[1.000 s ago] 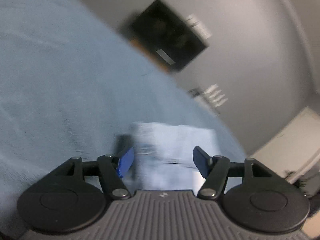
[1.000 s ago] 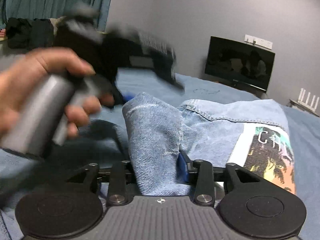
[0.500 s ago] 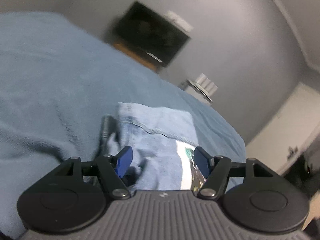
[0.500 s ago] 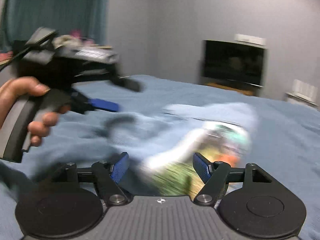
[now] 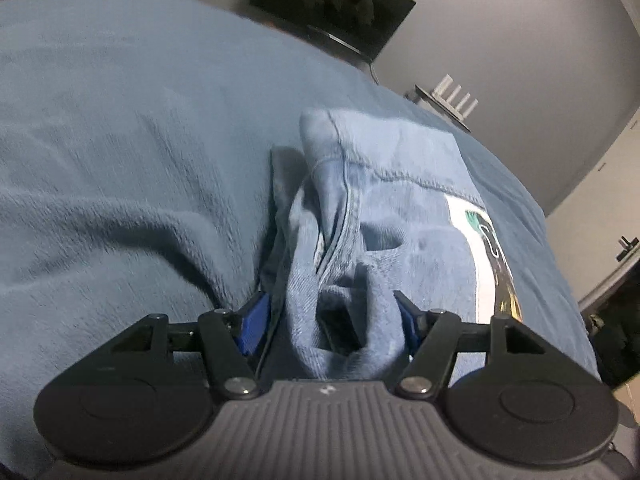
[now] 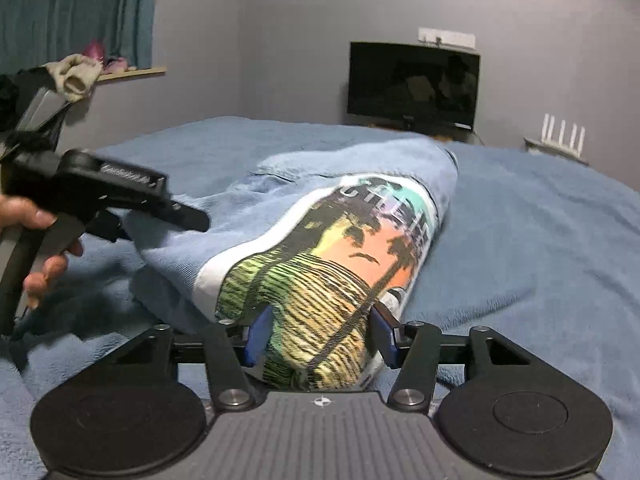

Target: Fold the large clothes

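A folded light-blue denim garment [image 5: 400, 184] with a colourful palm-tree print [image 6: 340, 248] lies on the blue blanket [image 5: 120, 140]. My left gripper [image 5: 330, 314] stands open, low over the garment's near end, with a rumpled denim fold between its fingers. In the right wrist view the left gripper [image 6: 168, 226] is at the garment's left edge, held by a hand [image 6: 36, 240]. My right gripper [image 6: 320, 336] is closing on the printed end of the bundle, and the cloth fills the gap and touches both pads.
A dark TV [image 6: 412, 84] stands against the grey wall beyond the bed. A white router [image 6: 560, 132] sits to its right. A shelf with clothes [image 6: 76, 72] and a teal curtain [image 6: 76, 8] are at the left. The blanket spreads wide around the garment.
My right gripper let go of the denim fold, swung right and came onto the printed end. The left gripper dropped from above the bed onto the garment's near fold.
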### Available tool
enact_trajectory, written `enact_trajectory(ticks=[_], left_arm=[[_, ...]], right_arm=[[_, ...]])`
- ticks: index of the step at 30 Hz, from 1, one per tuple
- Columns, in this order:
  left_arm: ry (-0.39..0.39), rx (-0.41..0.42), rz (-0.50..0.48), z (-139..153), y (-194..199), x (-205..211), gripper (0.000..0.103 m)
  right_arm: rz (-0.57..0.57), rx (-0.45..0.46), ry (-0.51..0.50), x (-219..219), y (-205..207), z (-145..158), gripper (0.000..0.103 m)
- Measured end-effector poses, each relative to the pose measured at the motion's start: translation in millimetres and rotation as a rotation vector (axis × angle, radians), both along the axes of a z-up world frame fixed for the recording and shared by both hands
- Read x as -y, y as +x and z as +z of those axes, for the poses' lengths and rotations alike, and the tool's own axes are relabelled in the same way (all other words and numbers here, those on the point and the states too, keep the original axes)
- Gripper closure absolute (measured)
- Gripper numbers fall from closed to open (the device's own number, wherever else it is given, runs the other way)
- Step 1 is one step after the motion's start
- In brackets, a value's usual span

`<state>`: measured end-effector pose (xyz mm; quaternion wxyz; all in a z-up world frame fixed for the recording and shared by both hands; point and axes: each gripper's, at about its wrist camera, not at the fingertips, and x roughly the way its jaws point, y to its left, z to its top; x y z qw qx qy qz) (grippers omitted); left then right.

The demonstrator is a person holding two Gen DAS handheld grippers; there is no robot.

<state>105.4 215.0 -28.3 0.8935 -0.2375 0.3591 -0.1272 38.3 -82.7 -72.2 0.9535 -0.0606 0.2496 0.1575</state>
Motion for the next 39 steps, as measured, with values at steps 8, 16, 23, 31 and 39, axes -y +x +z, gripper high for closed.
enact_trajectory(ticks=[8, 16, 23, 31, 39], left_arm=[[0.011, -0.013, -0.007, -3, 3, -3, 0.036], [0.023, -0.013, -0.007, 4, -2, -2, 0.035], [0.094, 0.048, 0.008, 22, -9, 6, 0.034], [-0.062, 0.352, -0.019, 57, -24, 14, 0.035], [0.034, 0.127, -0.049, 15, 4, 20, 0.081]], right_arm=[[0.019, 0.014, 0.093, 13, 2, 12, 0.041], [0.028, 0.033, 0.127, 7, 14, 13, 0.074], [0.022, 0.009, 0.103, 5, 17, 8, 0.074], [0.027, 0.009, 0.097, -2, 21, 3, 0.072], [0.015, -0.005, 0.161, 1, 25, 4, 0.072]])
